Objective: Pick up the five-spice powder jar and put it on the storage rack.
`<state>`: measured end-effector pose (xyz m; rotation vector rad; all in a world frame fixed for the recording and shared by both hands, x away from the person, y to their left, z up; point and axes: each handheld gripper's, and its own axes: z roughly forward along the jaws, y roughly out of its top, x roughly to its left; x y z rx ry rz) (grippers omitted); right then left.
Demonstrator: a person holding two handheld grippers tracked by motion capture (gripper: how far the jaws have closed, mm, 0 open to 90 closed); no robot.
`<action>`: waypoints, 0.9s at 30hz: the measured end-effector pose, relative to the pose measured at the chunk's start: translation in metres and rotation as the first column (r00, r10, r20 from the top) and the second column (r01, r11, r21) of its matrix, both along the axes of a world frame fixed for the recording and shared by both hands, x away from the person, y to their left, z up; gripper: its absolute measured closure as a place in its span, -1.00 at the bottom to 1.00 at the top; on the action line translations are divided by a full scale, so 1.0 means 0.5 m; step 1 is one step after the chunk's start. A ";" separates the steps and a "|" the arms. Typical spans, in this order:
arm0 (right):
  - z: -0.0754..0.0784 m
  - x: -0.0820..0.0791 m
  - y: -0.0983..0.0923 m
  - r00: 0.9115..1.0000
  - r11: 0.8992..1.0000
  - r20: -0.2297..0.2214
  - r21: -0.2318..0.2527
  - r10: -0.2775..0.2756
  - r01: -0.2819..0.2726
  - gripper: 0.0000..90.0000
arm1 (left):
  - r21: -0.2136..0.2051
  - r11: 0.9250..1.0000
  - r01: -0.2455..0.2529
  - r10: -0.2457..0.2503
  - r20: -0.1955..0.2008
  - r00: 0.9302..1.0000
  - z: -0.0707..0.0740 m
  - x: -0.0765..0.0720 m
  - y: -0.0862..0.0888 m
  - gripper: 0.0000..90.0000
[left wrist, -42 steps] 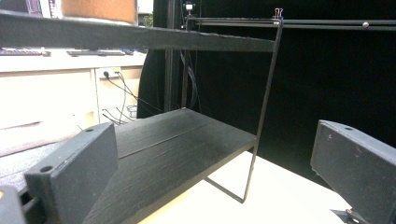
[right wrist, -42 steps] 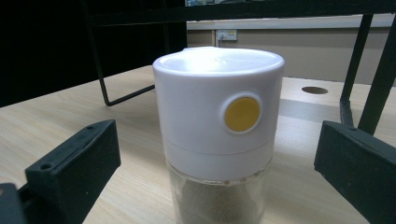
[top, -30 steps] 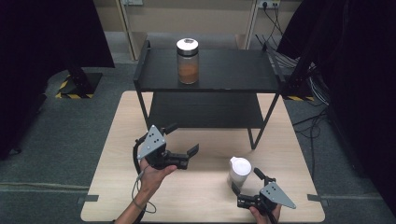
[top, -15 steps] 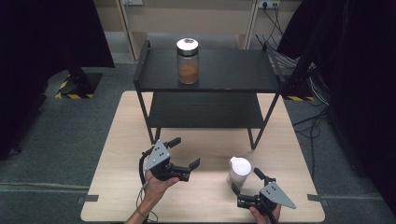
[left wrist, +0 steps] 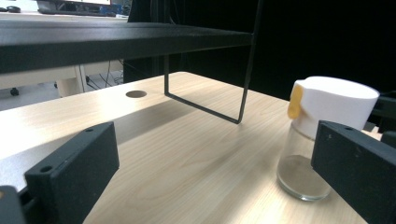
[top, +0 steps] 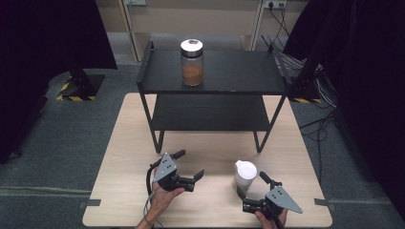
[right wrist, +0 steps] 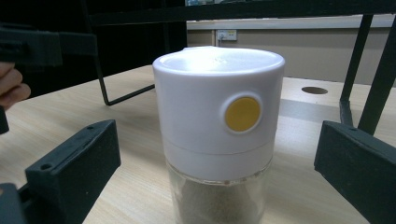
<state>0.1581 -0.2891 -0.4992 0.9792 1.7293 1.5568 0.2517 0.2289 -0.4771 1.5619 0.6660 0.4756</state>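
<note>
A small glass jar (top: pixel 245 174) with a white lid and a yellow dot stands on the wooden table (top: pixel 124 143) at the front right. My right gripper (top: pixel 251 185) is open just behind it, and the jar (right wrist: pixel 219 121) stands centred between the two jaws with neither touching it. My left gripper (top: pixel 190 165) is open and holds nothing, near the table's front middle. It points toward the jar (left wrist: pixel 322 135), which stands off to its right. A taller jar of brown powder (top: pixel 192 62) with a silver lid stands on the top shelf of the black rack (top: pixel 229 71).
The black two-level rack fills the back half of the table, and its thin legs (top: pixel 258 140) come down just behind the grippers. Its lower shelf (top: pixel 210 112) is bare. A round hole (left wrist: pixel 136 94) is cut in the tabletop. Dark curtains and cables surround the table.
My left gripper has drawn back toward the table's front edge and slightly right, nearer the small jar. The right gripper and both jars have stayed put.
</note>
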 end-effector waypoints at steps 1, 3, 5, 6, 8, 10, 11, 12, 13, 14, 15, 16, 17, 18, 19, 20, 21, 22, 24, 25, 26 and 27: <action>0.000 0.000 0.000 1.000 1.000 0.000 0.000 0.000 0.000 -0.99 | 0.000 1.000 0.000 0.000 0.000 1.000 0.000 0.000 0.000 -0.99; 0.000 0.000 0.000 1.000 1.000 0.001 -0.002 0.003 -0.003 -0.99 | -0.022 1.000 -0.017 0.017 -0.016 1.000 -0.014 -0.001 0.005 -0.99; 0.000 0.000 0.001 1.000 1.000 0.002 -0.006 0.004 -0.004 -0.99 | -0.030 0.999 -0.025 0.024 -0.025 0.999 -0.021 -0.002 0.009 -0.99; 0.000 0.000 0.001 1.000 1.000 0.001 -0.006 0.004 -0.004 -0.99 | -0.026 0.999 -0.031 0.030 -0.030 0.999 -0.024 -0.003 0.010 -0.99; 0.000 0.001 0.001 1.000 1.000 -0.001 -0.005 0.003 -0.003 -0.99 | -0.022 0.999 -0.033 0.032 -0.032 0.999 -0.026 -0.004 0.011 -0.99; 0.000 0.001 0.001 1.000 1.000 0.000 -0.006 0.005 -0.005 -0.99 | -0.018 0.999 -0.037 0.037 -0.039 0.999 -0.034 -0.005 0.010 -0.99; 0.000 0.001 0.000 1.000 1.000 0.001 -0.006 0.006 -0.006 -0.99 | -0.011 0.999 -0.037 0.036 -0.041 0.998 -0.036 -0.005 0.008 -0.99; 0.000 0.001 0.000 1.000 1.000 0.001 -0.005 0.007 -0.007 -0.99 | -0.007 0.999 -0.040 0.039 -0.044 0.998 -0.040 -0.006 0.005 -0.99; 0.001 0.001 0.000 1.000 1.000 0.002 -0.003 0.007 -0.007 -0.99 | -0.003 0.999 -0.039 0.039 -0.048 0.998 -0.042 -0.005 0.004 -0.99; 0.000 0.001 0.000 1.000 1.000 0.001 0.000 0.005 -0.005 -0.99 | 0.001 0.999 -0.037 0.037 -0.052 0.998 -0.044 -0.004 0.003 -0.99; 0.000 0.001 -0.001 1.000 1.000 0.002 0.001 0.006 -0.006 -0.99 | 0.007 0.999 -0.038 0.038 -0.052 0.998 -0.046 -0.005 0.001 -0.99; 0.001 0.001 -0.002 1.000 1.000 0.004 0.000 0.006 -0.006 -0.99 | 0.007 0.999 -0.038 0.038 -0.052 0.998 -0.046 -0.005 0.001 -0.99; 0.001 0.001 -0.002 1.000 1.000 0.005 0.000 0.007 -0.007 -0.99 | 0.016 0.999 -0.043 0.044 -0.054 0.998 -0.050 -0.006 -0.003 -0.99; 0.001 0.001 -0.002 1.000 1.000 0.005 0.000 0.007 -0.007 -0.99 | 0.016 0.999 -0.043 0.044 -0.054 0.998 -0.050 -0.006 -0.003 -0.99; 0.001 0.002 -0.002 1.000 1.000 0.006 0.002 0.008 -0.008 -0.99 | 0.020 0.999 -0.039 0.040 -0.059 0.997 -0.050 -0.005 -0.003 -0.99; 0.001 0.002 -0.002 1.000 1.000 0.007 0.001 0.008 -0.008 -0.99 | 0.014 0.999 -0.044 0.045 -0.054 0.998 -0.051 -0.007 -0.003 -0.99; 0.001 0.002 -0.002 1.000 1.000 0.006 0.000 0.009 -0.009 -0.99 | 0.012 0.999 -0.046 0.046 -0.054 0.997 -0.052 -0.008 -0.002 -0.99; 0.001 0.002 -0.002 1.000 1.000 0.006 0.000 0.010 -0.010 -0.99 | 0.012 0.999 -0.046 0.046 -0.054 0.997 -0.052 -0.008 -0.002 -0.99; 0.001 0.002 -0.002 1.000 1.000 0.006 0.001 0.010 -0.010 -0.99 | 0.011 0.999 -0.049 0.049 -0.066 0.997 -0.053 -0.007 -0.002 -0.99; 0.001 0.003 -0.002 1.000 1.000 0.005 0.003 0.012 -0.012 -0.99 | 0.010 0.999 -0.047 0.048 -0.075 0.996 -0.054 -0.005 -0.002 -0.99; 0.001 0.004 -0.003 1.000 1.000 0.005 0.003 0.012 -0.012 -0.99 | 0.010 0.999 -0.049 0.050 -0.073 0.996 -0.054 -0.006 -0.002 -0.99; 0.001 0.004 -0.003 1.000 1.000 0.005 0.003 0.013 -0.013 -0.99 | 0.013 0.998 -0.055 0.056 -0.063 0.996 -0.054 -0.009 -0.004 -0.99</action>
